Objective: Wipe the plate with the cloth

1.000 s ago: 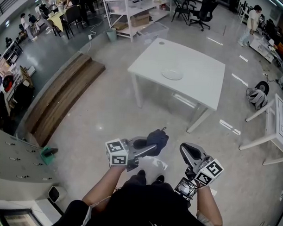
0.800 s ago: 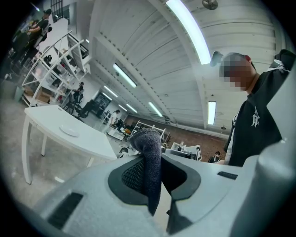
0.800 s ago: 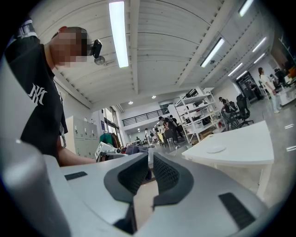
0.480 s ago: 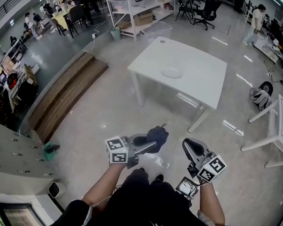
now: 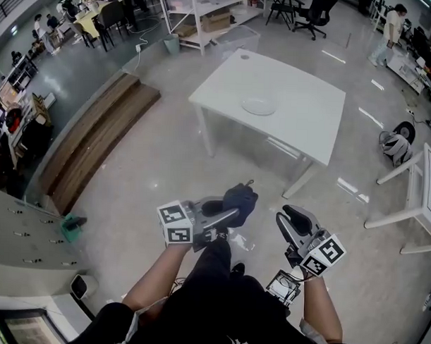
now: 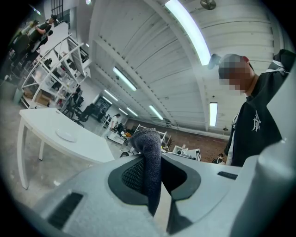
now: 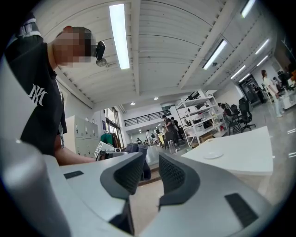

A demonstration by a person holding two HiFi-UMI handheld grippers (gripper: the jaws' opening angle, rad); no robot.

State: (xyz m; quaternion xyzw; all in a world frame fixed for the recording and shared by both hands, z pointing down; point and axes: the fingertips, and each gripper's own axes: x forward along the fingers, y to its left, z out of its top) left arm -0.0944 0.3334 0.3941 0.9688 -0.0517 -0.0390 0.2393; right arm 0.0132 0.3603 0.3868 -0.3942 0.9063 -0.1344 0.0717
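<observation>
Since 1 s ago both grippers have crept slightly up the head view and the table (image 5: 302, 128) has drifted up-left in frame. The grip on the cloth looks unchanged.

The cloth (image 5: 240, 202) is dark and bunched, clenched btwn the jaws of the left gripper (image 5: 231, 216). The left gripper view shows what the head view can't. There a fold of the cloth (image 6: 149, 159) stands up from the pads, w/ the jaws pressed on it from both sides. Its lower end vanishes into the slit btwn them. From the head cam the bunch covers the jaw tips, so the pinch itself is hidden.

The plate (image 5: 259, 106) lies flat on the white table, well ahead of both grippers and well apart from the cloth. It's pale on a pale top and small in every view, so its surface can't be made out. In the left gripper view the plate (image 6: 67, 135) sits far beyond the jaws, off to their left. In the right gripper view the plate (image 7: 213, 155) sits far off to the jaws' right.

The right gripper (image 5: 290, 220) is near the left gripper, on its right side. Its jaws are apart w/ nothing held btwn them. Past its left pad the cloth (image 7: 138, 155) peeks out, partly blocked by that pad. A black shirt (image 5: 231, 316) fills the bottom of the head view and hides both elbows.
</observation>
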